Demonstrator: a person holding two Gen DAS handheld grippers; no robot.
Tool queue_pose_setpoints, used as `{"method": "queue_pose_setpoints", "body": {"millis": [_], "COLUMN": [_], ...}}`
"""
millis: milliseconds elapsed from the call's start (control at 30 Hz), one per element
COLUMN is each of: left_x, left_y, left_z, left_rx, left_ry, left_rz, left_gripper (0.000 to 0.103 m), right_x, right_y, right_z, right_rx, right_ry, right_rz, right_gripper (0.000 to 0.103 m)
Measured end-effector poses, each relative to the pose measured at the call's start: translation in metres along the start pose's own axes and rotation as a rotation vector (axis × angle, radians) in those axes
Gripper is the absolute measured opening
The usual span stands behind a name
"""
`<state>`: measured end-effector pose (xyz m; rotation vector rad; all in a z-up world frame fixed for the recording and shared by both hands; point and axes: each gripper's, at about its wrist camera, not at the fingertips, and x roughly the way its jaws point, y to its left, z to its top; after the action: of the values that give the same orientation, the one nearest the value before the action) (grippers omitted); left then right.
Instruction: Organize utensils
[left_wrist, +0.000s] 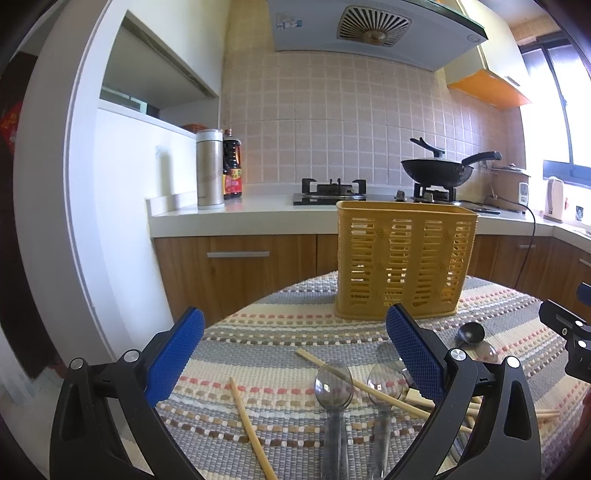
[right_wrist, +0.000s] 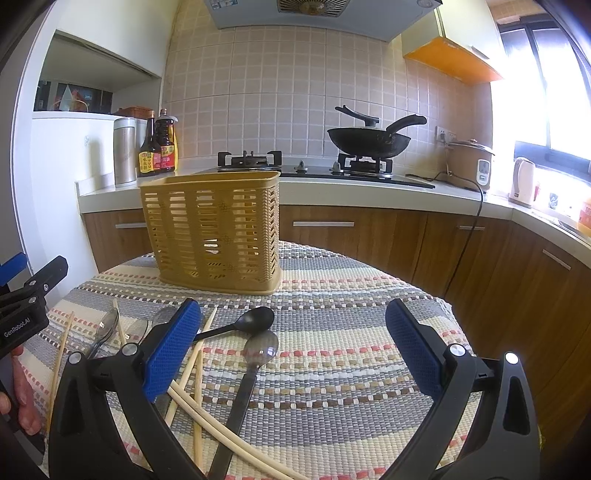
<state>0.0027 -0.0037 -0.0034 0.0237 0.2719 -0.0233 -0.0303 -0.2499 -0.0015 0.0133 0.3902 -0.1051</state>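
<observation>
Both tools are hanging wide open, holding nothing. Right tool (right_wrist: 293, 343) is sitting nearer the black spoon (right_wrist: 236, 326), handle running toward its left finger; yellow basket (right_wrist: 214, 229) standing beyond, left tool (left_wrist: 295, 350) over clear spoons (left_wrist: 334, 384).

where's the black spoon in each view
Left wrist: black spoon at right, past the right blue pad, below the basket's right corner.
Right wrist: black spoon at centre, bowl just below the basket, handle running left behind the left pad.
Shared landmark: the yellow basket on the striped mat.
</observation>
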Motion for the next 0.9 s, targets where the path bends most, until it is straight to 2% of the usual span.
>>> {"method": "queue_pose_setpoints", "body": {"millis": [900], "left_x": [-0.0002], "left_y": [0.003], "left_z": [0.0009], "left_rx": [-0.013], "left_ry": [0.01], "left_rz": [0.007], "left_gripper": [0.096], "right_x": [0.0004], "right_y": [0.001], "right_z": [-0.0009], "right_rx": [-0.003], "right_ry": [0.007], "right_rz": [0.007], "right_gripper": [0.096]}}
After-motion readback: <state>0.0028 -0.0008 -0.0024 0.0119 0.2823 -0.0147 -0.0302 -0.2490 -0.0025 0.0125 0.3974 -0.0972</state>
